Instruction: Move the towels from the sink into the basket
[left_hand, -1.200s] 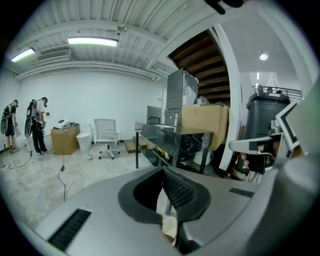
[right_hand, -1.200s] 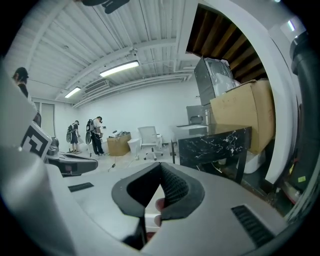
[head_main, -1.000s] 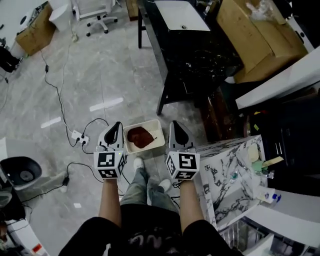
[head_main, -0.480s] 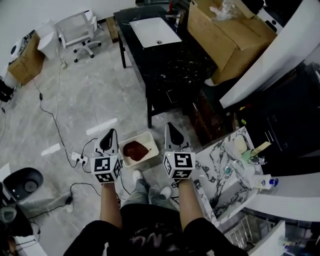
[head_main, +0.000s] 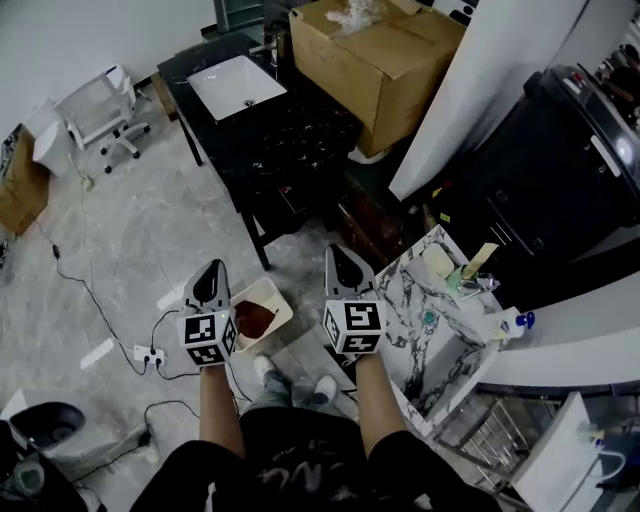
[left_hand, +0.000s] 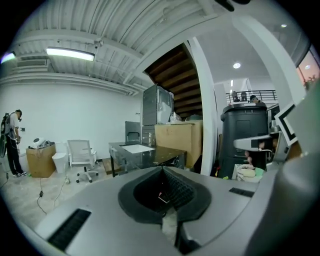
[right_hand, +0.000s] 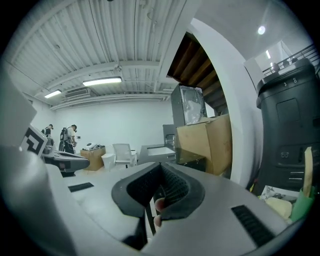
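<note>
— While the left gripper (head_main: 211, 270) and right gripper (head_main: 344, 262) are both closed on nothing, where does the towel (head_main: 253, 318) lie?

— In the basket (head_main: 277, 298) on the floor, below and between them. The sink (head_main: 236, 86) sits well ahead at the far end of the tabletop (head_main: 290, 135), nearer the left gripper, and looks bare. Open floor runs left of it; a box (head_main: 385, 55) stands just right.

Basket (head_main: 277, 301) partly behind left gripper (head_main: 210, 270)

No text can be read: the cubes on the left gripper (head_main: 210, 280) and right gripper (head_main: 345, 266) bear only square patterns (no letters), and the shirt (head_main: 300, 485) print is too blurred.
</note>
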